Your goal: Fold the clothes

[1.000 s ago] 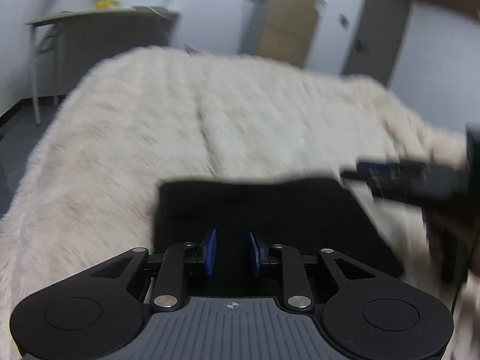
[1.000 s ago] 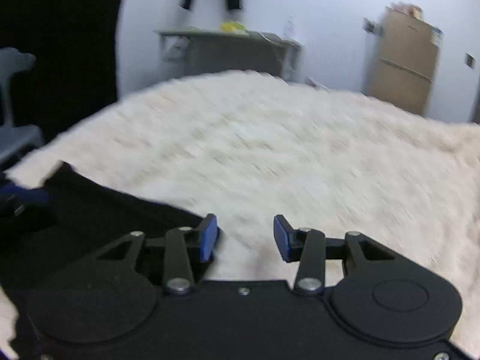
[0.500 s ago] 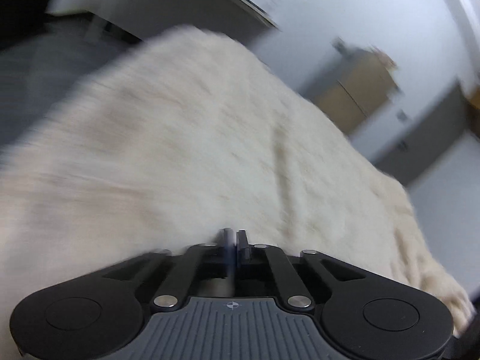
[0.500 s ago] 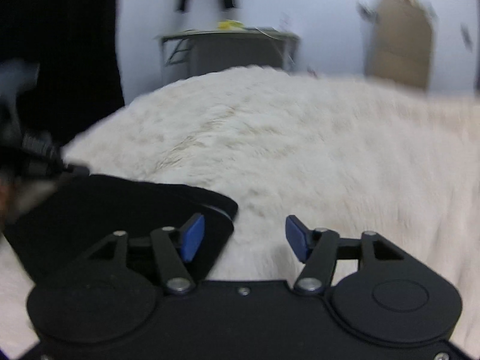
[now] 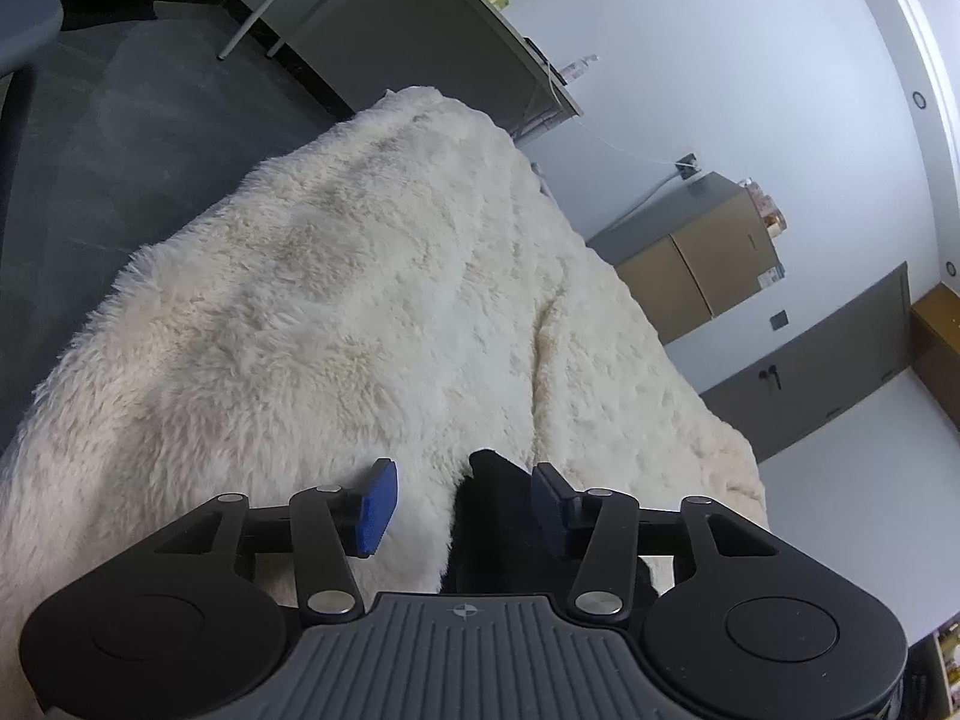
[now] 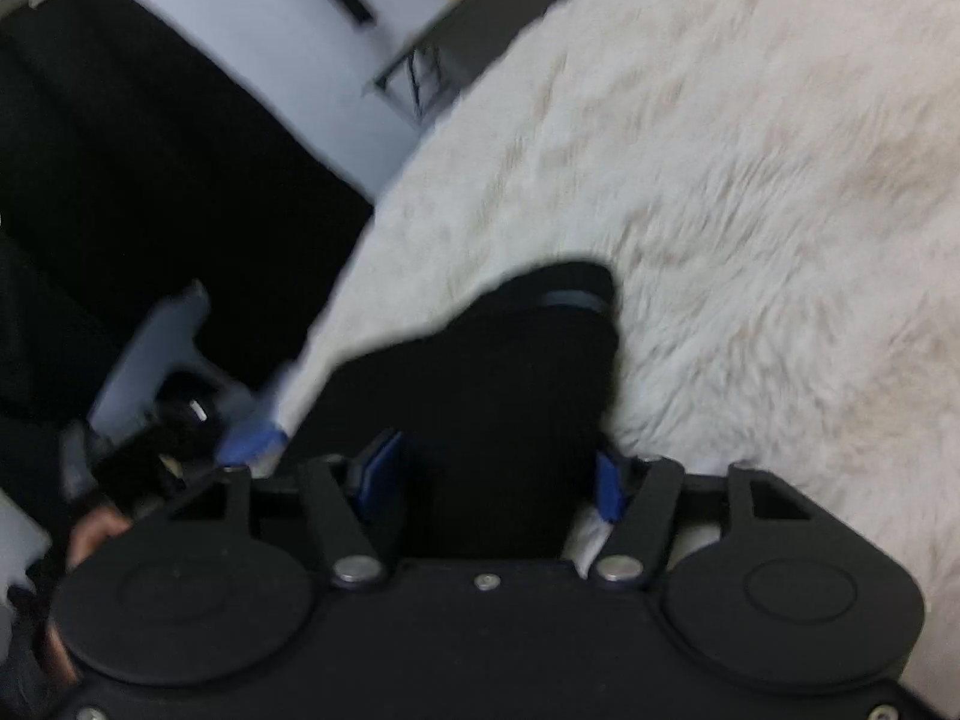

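A folded black garment point(image 6: 498, 372) lies on the fluffy cream blanket point(image 6: 750, 210) near its edge. My right gripper point(image 6: 492, 480) hangs low over the garment, open, with the cloth spanning the gap between its blue pads and neither pad pressing it. In the left wrist view only a black corner of the garment point(image 5: 498, 516) shows. It lies between the opening jaws of my left gripper point(image 5: 462, 507), close to the right pad and not pinched. The right wrist view, blurred, shows the left gripper's blue fingertip point(image 6: 252, 444) at the garment's left edge.
A hand point(image 6: 90, 534) holds the left gripper at the lower left. Past the blanket point(image 5: 360, 300) are grey floor point(image 5: 120, 120), a grey desk point(image 5: 420, 18), a brown cabinet point(image 5: 702, 264) and a grey door point(image 5: 828, 360).
Both views have rolled sharply. The left jaws went nearly shut half a second ago and now stand apart. The right gripper widened and sank over the black garment.
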Motion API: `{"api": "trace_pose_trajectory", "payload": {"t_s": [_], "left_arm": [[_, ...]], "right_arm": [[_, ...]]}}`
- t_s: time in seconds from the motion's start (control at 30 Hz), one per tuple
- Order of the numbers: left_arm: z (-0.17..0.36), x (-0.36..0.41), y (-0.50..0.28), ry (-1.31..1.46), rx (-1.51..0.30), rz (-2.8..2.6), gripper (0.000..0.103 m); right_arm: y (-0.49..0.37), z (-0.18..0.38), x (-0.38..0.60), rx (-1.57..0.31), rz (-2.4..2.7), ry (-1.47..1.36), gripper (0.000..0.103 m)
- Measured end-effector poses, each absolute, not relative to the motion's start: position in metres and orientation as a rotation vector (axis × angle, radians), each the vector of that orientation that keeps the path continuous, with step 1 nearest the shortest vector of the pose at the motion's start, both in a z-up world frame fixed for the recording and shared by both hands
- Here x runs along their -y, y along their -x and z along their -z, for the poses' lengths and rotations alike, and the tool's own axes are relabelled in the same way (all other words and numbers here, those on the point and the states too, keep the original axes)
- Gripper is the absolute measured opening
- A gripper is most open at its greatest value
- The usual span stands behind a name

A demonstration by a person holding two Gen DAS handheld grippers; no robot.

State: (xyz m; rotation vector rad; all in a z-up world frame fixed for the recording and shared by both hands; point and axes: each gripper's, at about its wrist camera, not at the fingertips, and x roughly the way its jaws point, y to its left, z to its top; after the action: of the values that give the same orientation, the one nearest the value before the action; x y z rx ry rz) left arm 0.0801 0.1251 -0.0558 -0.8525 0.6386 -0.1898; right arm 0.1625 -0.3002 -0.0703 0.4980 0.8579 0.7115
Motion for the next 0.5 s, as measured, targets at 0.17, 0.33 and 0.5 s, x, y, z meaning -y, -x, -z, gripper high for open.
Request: {"api": "trace_pose_trajectory", "payload": {"t_s": [0.17, 0.33, 0.5], "left_arm": [[0.057, -0.134, -0.071, 0.895, -0.602, 0.175, 0.048], [0.059, -0.145, -0.062, 0.959, -0.572, 0.161, 0.049], [0.057, -0.146, -0.059, 0.96, -0.572, 0.161, 0.049]], "right_arm": [[-0.162, 0.035, 0.298, -0.832, -0.789, -0.524, 0.016], [-0.174, -0.036, 0.262, -0.737, -0.91, -0.268, 0.014], [-0.228, -0.055, 0.311, -0.673, -0.803, -0.249, 0.015]]}}
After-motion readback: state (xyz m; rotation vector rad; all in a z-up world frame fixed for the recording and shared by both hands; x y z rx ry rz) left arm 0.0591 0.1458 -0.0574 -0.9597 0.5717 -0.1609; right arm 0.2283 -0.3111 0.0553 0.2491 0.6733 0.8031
